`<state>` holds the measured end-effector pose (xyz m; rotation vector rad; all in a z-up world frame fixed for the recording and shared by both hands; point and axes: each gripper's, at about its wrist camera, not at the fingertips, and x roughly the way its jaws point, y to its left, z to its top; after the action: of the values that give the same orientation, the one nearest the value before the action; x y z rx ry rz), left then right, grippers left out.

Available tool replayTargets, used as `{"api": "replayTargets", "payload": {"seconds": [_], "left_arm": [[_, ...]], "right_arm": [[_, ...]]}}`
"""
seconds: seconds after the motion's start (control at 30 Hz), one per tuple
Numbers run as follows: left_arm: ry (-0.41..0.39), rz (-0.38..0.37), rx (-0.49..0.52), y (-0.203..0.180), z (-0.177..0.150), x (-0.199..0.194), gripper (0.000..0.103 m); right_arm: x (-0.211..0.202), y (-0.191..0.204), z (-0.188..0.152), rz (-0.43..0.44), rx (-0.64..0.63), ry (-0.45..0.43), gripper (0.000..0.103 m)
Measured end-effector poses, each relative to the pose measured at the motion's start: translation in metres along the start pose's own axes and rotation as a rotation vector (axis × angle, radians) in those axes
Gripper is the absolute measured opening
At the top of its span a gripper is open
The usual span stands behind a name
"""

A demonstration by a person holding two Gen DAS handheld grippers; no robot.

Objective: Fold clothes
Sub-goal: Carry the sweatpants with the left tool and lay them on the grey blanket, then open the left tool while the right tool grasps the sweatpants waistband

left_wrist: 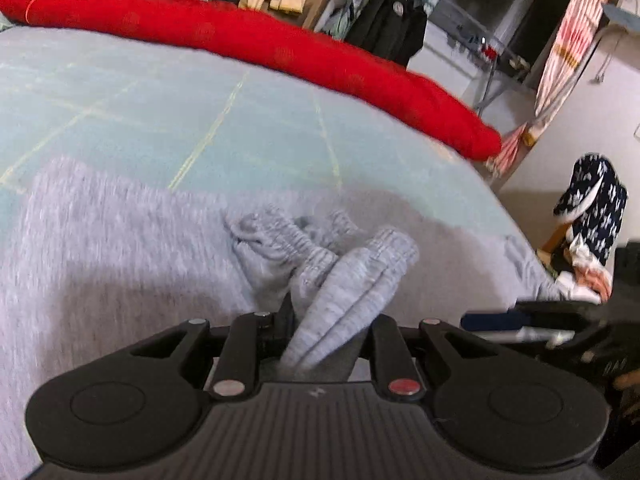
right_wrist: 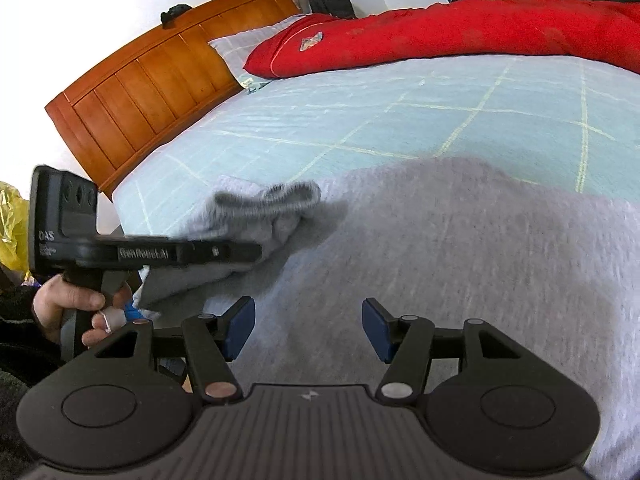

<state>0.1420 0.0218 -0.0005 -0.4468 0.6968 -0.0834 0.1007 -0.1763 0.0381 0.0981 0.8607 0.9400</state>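
Grey sweatpants [left_wrist: 120, 248] lie spread on the bed, and they fill the near part of the right wrist view [right_wrist: 460, 240]. My left gripper [left_wrist: 326, 332] is shut on the bunched grey cuffs [left_wrist: 352, 280] and holds them just above the cloth. It also shows in the right wrist view [right_wrist: 240, 254], at the left, with the cuffs [right_wrist: 264, 208] hanging from it. My right gripper [right_wrist: 308, 330] is open and empty, low over the grey cloth. Its tip shows at the right edge of the left wrist view [left_wrist: 500, 320].
The bed has a light blue checked sheet [right_wrist: 400, 120]. A long red pillow [left_wrist: 280, 48] lies along its far side. A wooden headboard [right_wrist: 152, 92] stands at the left. Hanging clothes [left_wrist: 392, 20] and a dark patterned bundle [left_wrist: 592, 204] lie beyond the bed's edge.
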Motion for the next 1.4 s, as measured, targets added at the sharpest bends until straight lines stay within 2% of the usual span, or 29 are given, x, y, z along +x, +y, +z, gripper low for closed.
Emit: {"api": "replayTargets", "payload": {"seconds": [0.07, 0.13, 0.27, 0.33, 0.4, 0.47, 0.5, 0.57, 0.7, 0.73, 0.9, 1.0, 1.07, 1.2, 1.4], "left_arm": [[0.004, 0.002, 0.009, -0.003, 0.001, 0.003, 0.015], [0.042, 0.008, 0.012, -0.003, 0.001, 0.012, 0.015], [0.090, -0.001, -0.004, -0.003, -0.002, 0.014, 0.027], [0.088, -0.032, -0.012, -0.002, -0.001, -0.001, 0.033], [0.074, -0.061, -0.006, 0.000, 0.001, -0.024, 0.044], [0.031, -0.067, 0.011, 0.006, 0.005, -0.057, 0.052], [0.001, -0.053, 0.021, 0.012, 0.007, -0.073, 0.057], [-0.071, 0.040, 0.042, 0.028, 0.015, -0.102, 0.062], [-0.145, 0.202, 0.006, 0.073, 0.025, -0.125, 0.062], [-0.153, 0.200, -0.004, 0.081, 0.027, -0.125, 0.062], [-0.137, 0.108, -0.004, 0.103, 0.030, -0.100, 0.062], [-0.104, 0.047, -0.004, 0.111, 0.031, -0.078, 0.062], [-0.072, 0.012, -0.013, 0.113, 0.029, -0.064, 0.062], [-0.042, -0.027, 0.024, 0.110, 0.017, -0.053, 0.062], [0.003, -0.068, -0.016, 0.126, 0.003, -0.041, 0.062]], "right_arm": [[-0.002, -0.003, -0.002, -0.004, 0.004, 0.003, 0.064], [-0.002, -0.006, -0.002, -0.010, 0.011, 0.002, 0.066], [-0.001, -0.007, 0.001, -0.019, 0.015, 0.001, 0.070], [0.001, -0.006, 0.004, -0.025, 0.009, 0.001, 0.072], [0.001, -0.003, 0.010, -0.031, -0.002, -0.008, 0.074], [-0.001, 0.003, 0.019, -0.042, -0.023, -0.027, 0.078], [-0.002, 0.006, 0.024, -0.046, -0.033, -0.039, 0.079], [-0.004, 0.012, 0.033, -0.049, -0.055, -0.070, 0.080], [0.001, 0.027, 0.049, -0.036, -0.075, -0.102, 0.083], [0.004, 0.032, 0.052, -0.032, -0.078, -0.104, 0.083], [0.037, 0.066, 0.057, 0.027, -0.117, -0.070, 0.082], [0.061, 0.084, 0.053, 0.110, -0.119, -0.025, 0.082], [0.077, 0.092, 0.048, 0.116, -0.124, 0.021, 0.082], [0.084, 0.101, 0.032, 0.093, -0.110, 0.098, 0.082], [0.065, 0.094, 0.016, 0.102, 0.027, 0.108, 0.082]]}}
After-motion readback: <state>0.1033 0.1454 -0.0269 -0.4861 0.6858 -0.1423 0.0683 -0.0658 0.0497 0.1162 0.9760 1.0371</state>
